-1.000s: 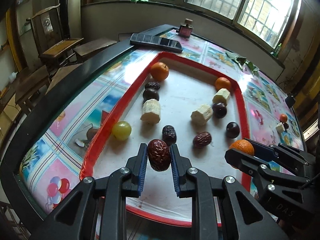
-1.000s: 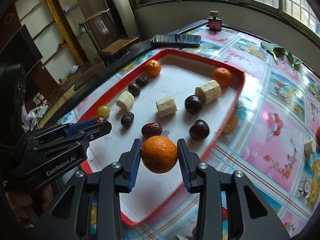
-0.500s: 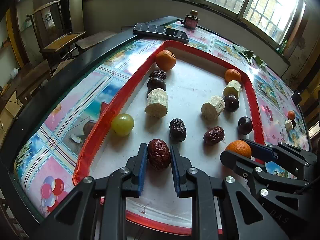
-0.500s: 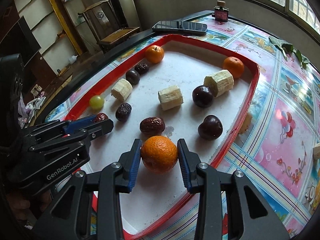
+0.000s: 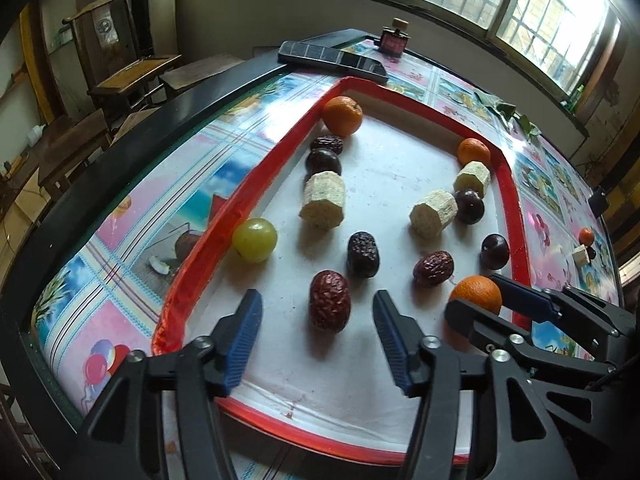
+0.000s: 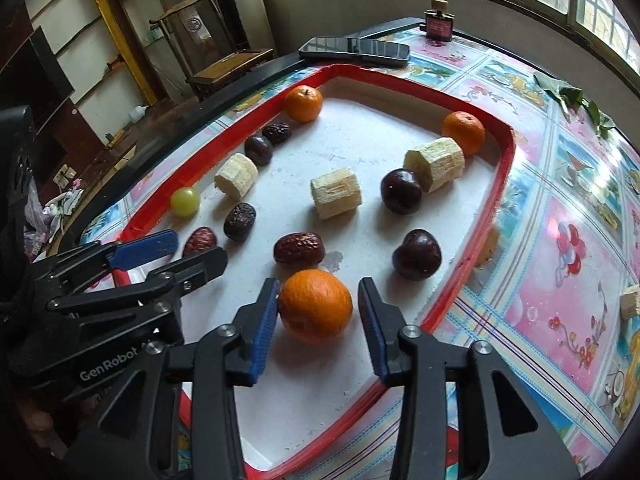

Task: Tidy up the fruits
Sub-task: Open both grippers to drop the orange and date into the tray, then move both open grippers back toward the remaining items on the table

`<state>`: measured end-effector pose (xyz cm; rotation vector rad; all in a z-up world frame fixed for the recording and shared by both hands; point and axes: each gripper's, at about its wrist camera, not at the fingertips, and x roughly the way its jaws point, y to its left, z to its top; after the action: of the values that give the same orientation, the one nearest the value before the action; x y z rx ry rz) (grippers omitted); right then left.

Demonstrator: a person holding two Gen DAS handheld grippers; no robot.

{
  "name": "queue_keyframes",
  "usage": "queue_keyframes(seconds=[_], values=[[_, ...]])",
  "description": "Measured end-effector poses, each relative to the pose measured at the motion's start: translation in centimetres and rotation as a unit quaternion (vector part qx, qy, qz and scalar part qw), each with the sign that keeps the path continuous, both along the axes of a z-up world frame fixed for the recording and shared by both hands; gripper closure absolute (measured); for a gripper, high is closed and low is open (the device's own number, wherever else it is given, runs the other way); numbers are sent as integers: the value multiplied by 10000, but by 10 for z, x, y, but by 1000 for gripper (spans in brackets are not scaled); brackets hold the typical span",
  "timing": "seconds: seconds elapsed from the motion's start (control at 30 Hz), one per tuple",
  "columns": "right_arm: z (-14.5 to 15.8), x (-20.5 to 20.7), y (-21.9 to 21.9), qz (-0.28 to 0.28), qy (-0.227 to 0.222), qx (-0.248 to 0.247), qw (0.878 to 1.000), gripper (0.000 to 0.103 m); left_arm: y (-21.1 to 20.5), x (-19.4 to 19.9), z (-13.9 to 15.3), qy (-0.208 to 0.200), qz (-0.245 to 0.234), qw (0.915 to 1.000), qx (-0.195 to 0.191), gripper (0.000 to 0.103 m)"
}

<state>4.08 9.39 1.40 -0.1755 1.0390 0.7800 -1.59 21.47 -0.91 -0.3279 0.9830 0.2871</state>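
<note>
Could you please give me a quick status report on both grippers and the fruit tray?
Left gripper opening, red date lying free on tray. Right gripper opening, orange resting on tray, left pad close. Nothing in the way.

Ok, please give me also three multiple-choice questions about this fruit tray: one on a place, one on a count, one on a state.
1. Where is the round yellow-green grape?
A. On the black phone.
B. Inside the white tray, by its red rim.
C. On the patterned tablecloth.

2. How many pale cut cane pieces lie in the tray?
A. Two.
B. Three.
C. Five.

3. The wrinkled dark-red date nearest the left camera is:
A. resting on the tray floor.
B. hanging in the air.
C. cut in half.

Key: 1 B, it sits just inside the rim. 2 B, three show in both views. 3 A, it lies between the opening fingers of the left gripper, with a gap on each side.
</note>
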Motion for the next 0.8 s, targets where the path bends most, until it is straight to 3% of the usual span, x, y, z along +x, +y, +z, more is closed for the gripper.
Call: queue_keyframes(seconds=[0.27, 0.8], values=[[12, -4, -8, -123, -105, 84, 9998, 49, 1, -9, 13, -187, 207, 9996, 60, 27], [36, -23, -61, -463, -293, 318, 9980, 47, -53, -13, 39, -555, -207, 9978, 280, 27]])
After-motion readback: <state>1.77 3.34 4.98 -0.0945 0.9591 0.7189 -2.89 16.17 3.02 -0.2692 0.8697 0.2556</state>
